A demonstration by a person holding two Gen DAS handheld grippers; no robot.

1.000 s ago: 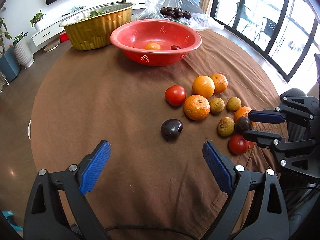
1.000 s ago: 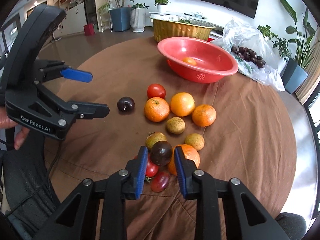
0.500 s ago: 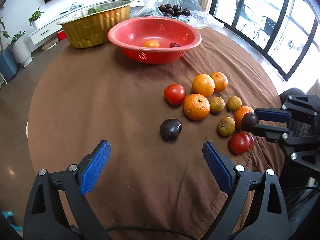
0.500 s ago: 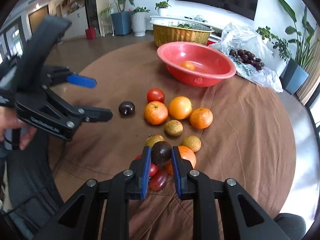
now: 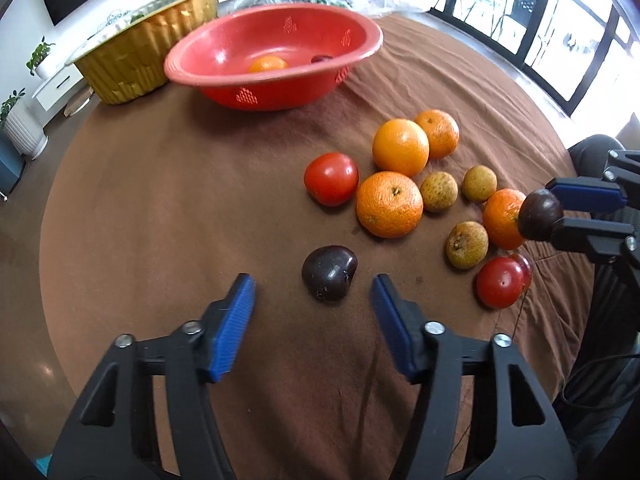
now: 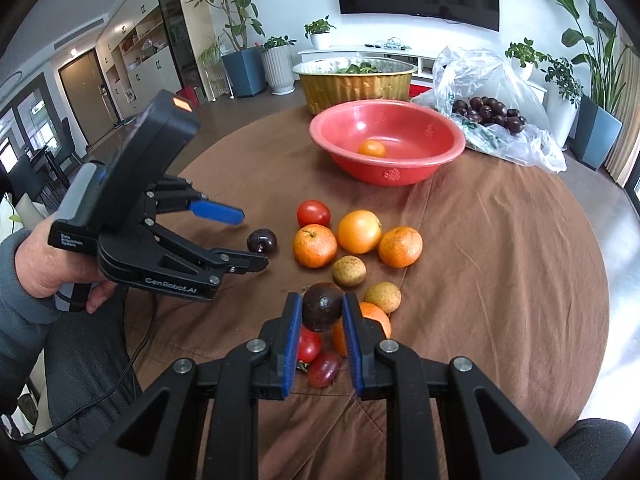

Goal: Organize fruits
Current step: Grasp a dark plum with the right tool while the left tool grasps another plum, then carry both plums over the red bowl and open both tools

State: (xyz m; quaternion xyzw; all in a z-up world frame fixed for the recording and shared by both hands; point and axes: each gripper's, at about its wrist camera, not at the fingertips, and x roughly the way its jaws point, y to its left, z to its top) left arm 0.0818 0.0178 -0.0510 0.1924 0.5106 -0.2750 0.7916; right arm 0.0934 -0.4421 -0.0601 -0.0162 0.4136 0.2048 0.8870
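Note:
A dark plum (image 5: 330, 272) lies on the brown cloth, just ahead of and between the blue fingertips of my left gripper (image 5: 312, 282), whose jaws are closing without touching it. In the right wrist view the left gripper (image 6: 253, 240) straddles that plum (image 6: 262, 241). My right gripper (image 6: 322, 308) is shut on a dark round fruit (image 6: 322, 307), held just above the pile; it is also seen at the right edge (image 5: 540, 214). Oranges (image 5: 389, 204), tomatoes (image 5: 331, 178) and small brownish fruits (image 5: 439, 191) lie loose. The red bowl (image 5: 224, 80) holds an orange (image 5: 267, 65) and a dark fruit.
A gold foil pan (image 6: 356, 84) stands behind the bowl. A clear plastic bag (image 6: 500, 76) with several dark plums lies at the back right. The round table's edge runs close on the near side. A person's hand (image 6: 52, 268) holds the left gripper.
My left gripper moved forward and down to the dark plum and its jaws narrowed. The right gripper closed on the dark round fruit and lifted it slightly off the pile.

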